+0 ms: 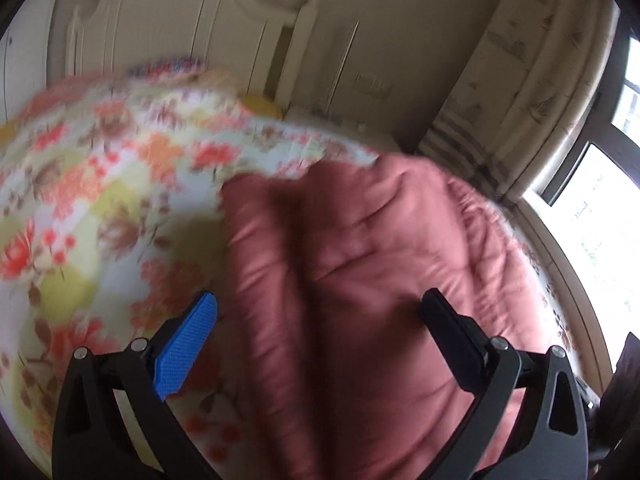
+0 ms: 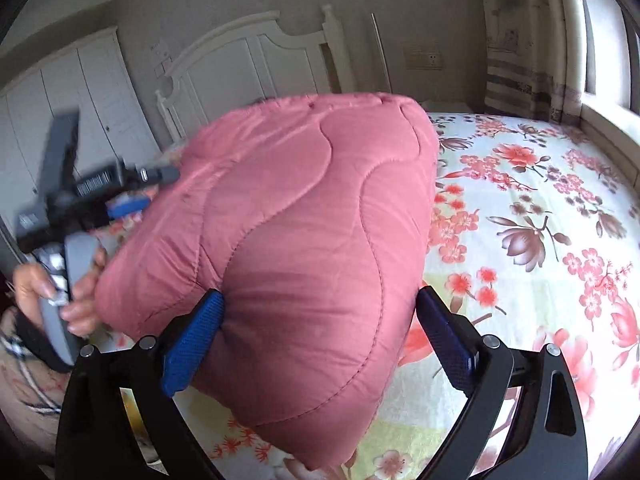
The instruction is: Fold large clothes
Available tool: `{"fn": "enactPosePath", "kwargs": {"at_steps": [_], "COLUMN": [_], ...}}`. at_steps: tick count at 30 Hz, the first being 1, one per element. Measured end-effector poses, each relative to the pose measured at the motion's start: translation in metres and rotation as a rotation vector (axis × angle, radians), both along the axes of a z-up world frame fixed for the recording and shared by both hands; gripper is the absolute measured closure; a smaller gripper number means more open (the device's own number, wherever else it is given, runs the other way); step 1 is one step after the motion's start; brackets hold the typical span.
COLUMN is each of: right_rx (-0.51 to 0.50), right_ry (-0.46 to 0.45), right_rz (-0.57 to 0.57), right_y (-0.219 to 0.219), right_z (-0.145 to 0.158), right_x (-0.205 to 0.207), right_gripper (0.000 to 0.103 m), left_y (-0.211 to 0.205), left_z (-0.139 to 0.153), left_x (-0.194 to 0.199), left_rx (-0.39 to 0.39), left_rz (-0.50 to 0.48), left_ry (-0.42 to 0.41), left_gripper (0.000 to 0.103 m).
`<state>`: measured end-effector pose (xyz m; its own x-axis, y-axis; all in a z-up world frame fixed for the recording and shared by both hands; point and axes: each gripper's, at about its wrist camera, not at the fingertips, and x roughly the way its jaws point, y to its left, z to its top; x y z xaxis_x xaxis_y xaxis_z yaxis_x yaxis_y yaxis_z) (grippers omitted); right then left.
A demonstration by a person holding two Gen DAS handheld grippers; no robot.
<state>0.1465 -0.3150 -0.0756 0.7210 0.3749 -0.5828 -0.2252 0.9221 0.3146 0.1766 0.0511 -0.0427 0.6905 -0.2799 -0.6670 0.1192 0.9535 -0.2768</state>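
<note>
A thick pink quilted garment [image 2: 304, 216] is bundled up above the floral bed sheet [image 2: 532, 208]. My right gripper [image 2: 320, 312] has its jaws wide apart, with the bundle pressed between its blue pads [image 2: 192, 348]. In the left wrist view, which is blurred, the pink garment [image 1: 360, 272] lies on the sheet [image 1: 100, 200] under my left gripper [image 1: 320, 316], whose jaws are wide open around it. The left gripper [image 2: 76, 208] also shows at the bundle's left side in the right wrist view, held in a hand.
A white headboard [image 2: 256, 64] stands at the far end of the bed. White wardrobe doors [image 2: 80, 92] are at the left. A curtain [image 2: 520, 40] and a window [image 1: 600, 220] are on the right. A yellow pillow [image 1: 262, 104] lies near the headboard.
</note>
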Motion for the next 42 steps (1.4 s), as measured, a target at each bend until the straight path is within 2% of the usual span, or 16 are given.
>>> {"fn": "enactPosePath", "kwargs": {"at_steps": [3, 7, 10, 13, 15, 16, 23, 26, 27, 29, 30, 31, 32, 38, 40, 42], "right_rx": [0.171, 0.383, 0.421, 0.447, 0.470, 0.468, 0.468, 0.446, 0.445, 0.419, 0.397, 0.361, 0.340, 0.344, 0.321, 0.310], "right_ry": [0.031, 0.147, 0.199, 0.245, 0.261, 0.265, 0.274, 0.242, 0.226, 0.183, 0.160, 0.117, 0.089, -0.072, -0.101, -0.087], "right_rz": [0.013, 0.019, 0.039, 0.074, 0.098, 0.101, 0.131, 0.134, 0.136, 0.125, 0.117, 0.103, 0.091, 0.023, 0.006, -0.010], "right_y": [-0.018, -0.041, -0.043, -0.037, -0.034, -0.031, -0.014, -0.011, -0.009, -0.002, -0.002, 0.001, 0.002, -0.024, -0.037, -0.045], "right_z": [0.004, -0.009, -0.013, -0.020, -0.026, -0.026, -0.031, -0.029, -0.028, -0.019, -0.015, -0.005, 0.002, 0.058, 0.074, 0.075], "right_x": [0.002, 0.015, 0.023, 0.032, 0.042, 0.041, 0.046, 0.044, 0.041, 0.033, 0.030, 0.026, 0.024, 0.032, 0.047, 0.061], "right_gripper": [0.004, 0.004, 0.004, 0.004, 0.004, 0.004, 0.004, 0.004, 0.008, 0.020, 0.025, 0.027, 0.028, 0.030, 0.030, 0.030], "left_y": [0.013, 0.023, 0.027, 0.035, 0.038, 0.037, 0.026, 0.025, 0.024, 0.021, 0.020, 0.017, 0.011, -0.036, -0.049, -0.056], "left_z": [-0.017, -0.030, -0.036, -0.045, -0.050, -0.050, -0.061, -0.061, -0.061, -0.054, -0.046, -0.037, -0.024, 0.046, 0.055, 0.045], "left_x": [0.009, 0.017, 0.018, 0.020, 0.021, 0.021, 0.026, 0.029, 0.030, 0.031, 0.030, 0.031, 0.034, 0.064, 0.084, 0.100], "left_rx": [-0.079, -0.170, -0.221, -0.327, -0.427, -0.447, -0.424, -0.396, -0.399, -0.408, -0.421, -0.428, -0.428, -0.381, -0.377, -0.368], "left_rz": [-0.046, -0.085, -0.103, -0.112, -0.139, -0.145, -0.179, -0.207, -0.217, -0.235, -0.242, -0.255, -0.273, -0.325, -0.318, -0.296], "left_ry": [0.078, 0.134, 0.165, 0.222, 0.265, 0.269, 0.255, 0.252, 0.249, 0.215, 0.181, 0.148, 0.120, -0.018, -0.038, -0.019], "left_gripper": [0.002, 0.002, 0.002, 0.002, 0.002, 0.002, 0.002, 0.002, 0.002, 0.025, 0.042, 0.051, 0.053, 0.054, 0.052, 0.049]}}
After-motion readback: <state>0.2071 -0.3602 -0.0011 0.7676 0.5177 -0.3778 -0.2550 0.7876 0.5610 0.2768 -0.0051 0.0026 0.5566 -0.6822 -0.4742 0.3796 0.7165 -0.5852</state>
